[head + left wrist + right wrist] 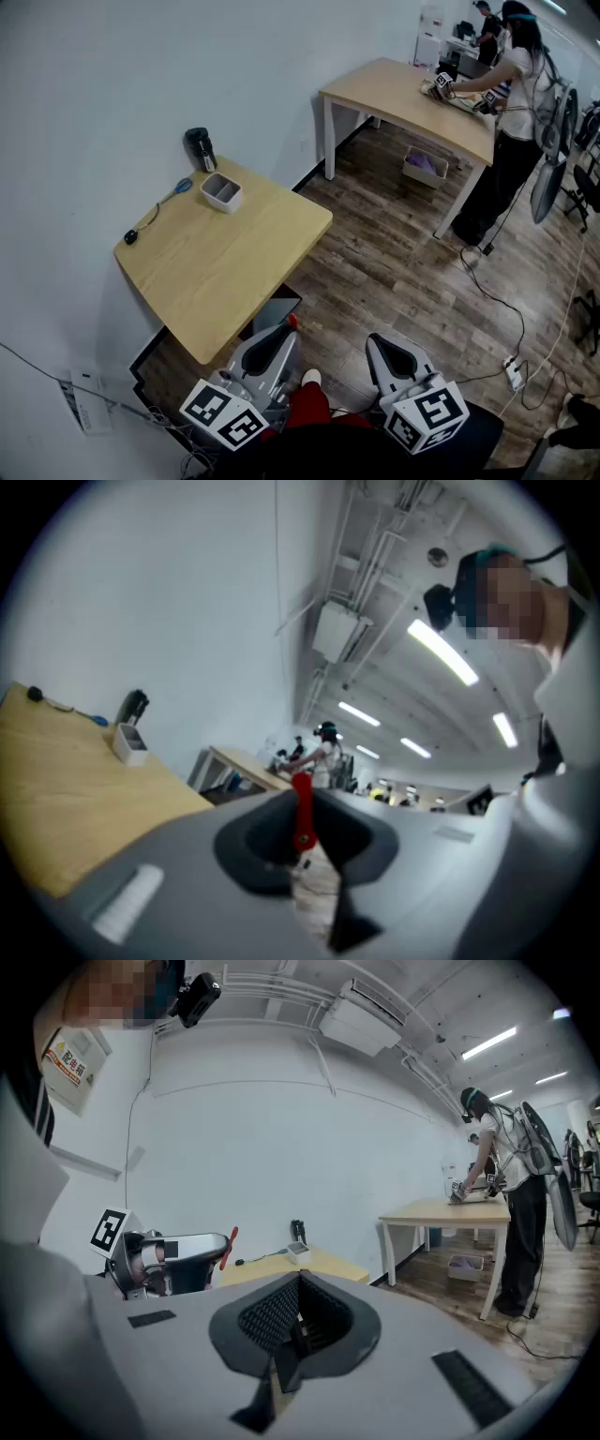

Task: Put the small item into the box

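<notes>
Left gripper (281,334) jaws clamped on red item (292,321); right gripper (376,341) jaws together, box (222,193) on table (239,267)

A plain white wall (94,75) backs 2 light wooden tables, a near one (234,262) and a far, white-legged one (394,94), on a dark wood-plank floor (394,272). Long ceiling strip lights (439,652) glow overhead.

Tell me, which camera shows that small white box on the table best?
The head view: it looks down into the box, showing its open top. Both gripper views show it small, from the side.
</notes>
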The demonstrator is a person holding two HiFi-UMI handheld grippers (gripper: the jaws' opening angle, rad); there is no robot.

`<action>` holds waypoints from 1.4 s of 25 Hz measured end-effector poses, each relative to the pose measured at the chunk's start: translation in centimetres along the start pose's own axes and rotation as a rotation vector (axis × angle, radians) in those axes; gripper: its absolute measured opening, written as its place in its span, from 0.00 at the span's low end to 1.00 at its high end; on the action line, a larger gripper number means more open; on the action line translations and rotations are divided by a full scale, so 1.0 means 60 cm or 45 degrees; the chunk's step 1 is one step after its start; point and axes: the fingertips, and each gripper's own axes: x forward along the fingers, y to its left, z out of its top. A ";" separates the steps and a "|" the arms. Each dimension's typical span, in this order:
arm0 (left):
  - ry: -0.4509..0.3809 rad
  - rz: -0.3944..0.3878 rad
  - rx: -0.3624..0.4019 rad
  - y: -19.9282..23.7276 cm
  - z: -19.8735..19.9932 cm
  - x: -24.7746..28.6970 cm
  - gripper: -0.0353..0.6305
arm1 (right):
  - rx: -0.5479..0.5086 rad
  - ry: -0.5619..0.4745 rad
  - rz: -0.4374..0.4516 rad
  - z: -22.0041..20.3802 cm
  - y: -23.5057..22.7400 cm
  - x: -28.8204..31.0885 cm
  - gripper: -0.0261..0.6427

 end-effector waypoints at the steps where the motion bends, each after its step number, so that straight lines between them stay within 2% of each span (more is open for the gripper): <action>1: 0.004 0.005 0.012 0.004 0.001 0.000 0.13 | 0.002 -0.002 0.002 -0.001 0.000 0.004 0.05; 13: 0.050 0.054 0.014 0.050 -0.003 0.023 0.13 | 0.055 0.033 -0.024 -0.018 -0.022 0.042 0.05; 20: 0.087 0.095 0.056 0.102 0.003 0.059 0.13 | 0.059 0.041 -0.031 -0.009 -0.031 0.113 0.05; 35: 0.012 0.175 0.109 0.232 0.083 0.084 0.13 | -0.025 0.007 0.004 0.055 0.002 0.269 0.05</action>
